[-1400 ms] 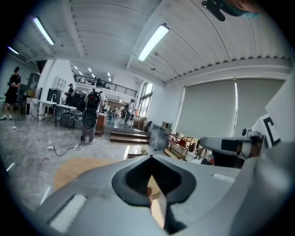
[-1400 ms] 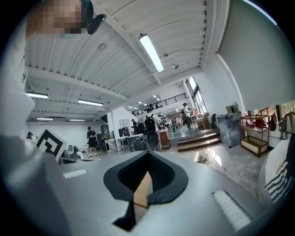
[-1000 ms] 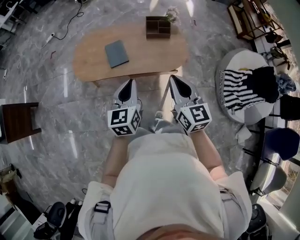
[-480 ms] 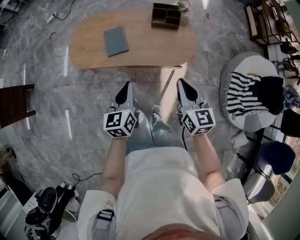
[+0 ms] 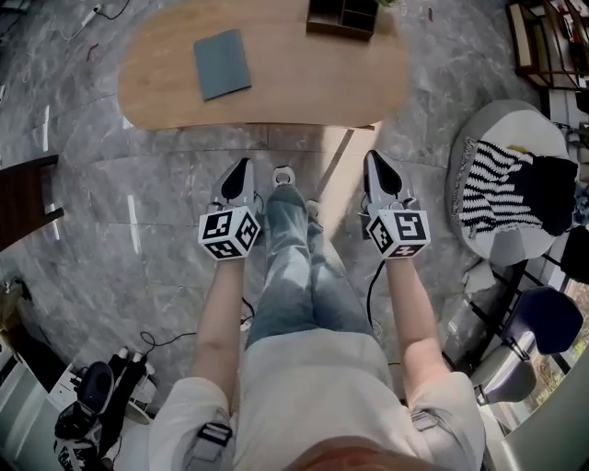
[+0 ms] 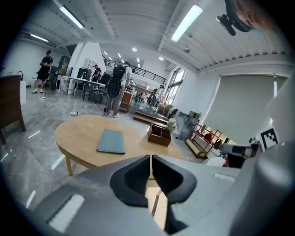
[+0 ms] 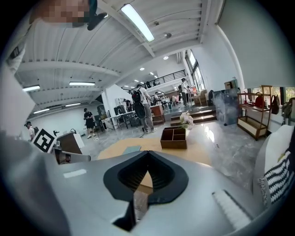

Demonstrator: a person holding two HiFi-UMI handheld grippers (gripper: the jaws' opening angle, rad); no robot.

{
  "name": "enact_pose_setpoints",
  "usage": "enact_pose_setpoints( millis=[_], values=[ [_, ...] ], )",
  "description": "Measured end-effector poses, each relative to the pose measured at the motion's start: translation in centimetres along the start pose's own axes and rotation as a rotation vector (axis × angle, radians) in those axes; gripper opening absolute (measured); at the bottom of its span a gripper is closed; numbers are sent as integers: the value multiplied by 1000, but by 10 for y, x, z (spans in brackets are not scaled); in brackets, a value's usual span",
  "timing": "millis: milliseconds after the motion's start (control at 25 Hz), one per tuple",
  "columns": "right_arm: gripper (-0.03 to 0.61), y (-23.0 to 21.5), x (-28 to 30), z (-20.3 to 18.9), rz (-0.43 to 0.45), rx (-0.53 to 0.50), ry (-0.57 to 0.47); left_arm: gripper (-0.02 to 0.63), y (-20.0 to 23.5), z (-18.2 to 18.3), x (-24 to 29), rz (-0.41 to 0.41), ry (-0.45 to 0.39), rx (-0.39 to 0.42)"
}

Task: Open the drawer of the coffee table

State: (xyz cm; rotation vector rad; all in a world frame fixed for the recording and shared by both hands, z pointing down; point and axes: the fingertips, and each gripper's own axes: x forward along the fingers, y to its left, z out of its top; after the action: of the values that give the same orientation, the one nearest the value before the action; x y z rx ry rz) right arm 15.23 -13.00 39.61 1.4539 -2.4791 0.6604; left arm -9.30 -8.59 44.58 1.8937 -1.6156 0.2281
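The oval wooden bench (image 5: 304, 87) fills the top of my head view; I can't make out its drawer. A grey-blue book (image 5: 222, 63) lies on its left part and a wooden divider box (image 5: 342, 17) at the top edge. Below, over the marble floor (image 5: 120, 212), my left claw (image 5: 240, 166) and right claw (image 5: 374, 158) are both closed and empty, short of the bench's near edge.

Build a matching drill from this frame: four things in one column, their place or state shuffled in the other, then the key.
Things
1. notebook
2. divided wooden box
3. striped cloth
4. left gripper

Place or state
A. draped on the round white seat
B. shut, empty, short of the coffee table
C. flat on the coffee table, left half
D. at the coffee table's far edge, right of centre

Pairs: 1-C, 2-D, 3-A, 4-B
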Motion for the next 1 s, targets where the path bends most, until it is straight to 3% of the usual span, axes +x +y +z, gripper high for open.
enact_pose_setpoints(
  millis=[440,760,1000],
  values=[
    [2,-71,74,-105,-61,21,96,11,82,-86,98,38,82,-9],
    [3,-116,110,-165,-120,90,168,103,114,-128,149,27,154,14],
    [44,-141,135,-192,-128,52,221,189,130,-152,180,11,208,63]
  ],
)
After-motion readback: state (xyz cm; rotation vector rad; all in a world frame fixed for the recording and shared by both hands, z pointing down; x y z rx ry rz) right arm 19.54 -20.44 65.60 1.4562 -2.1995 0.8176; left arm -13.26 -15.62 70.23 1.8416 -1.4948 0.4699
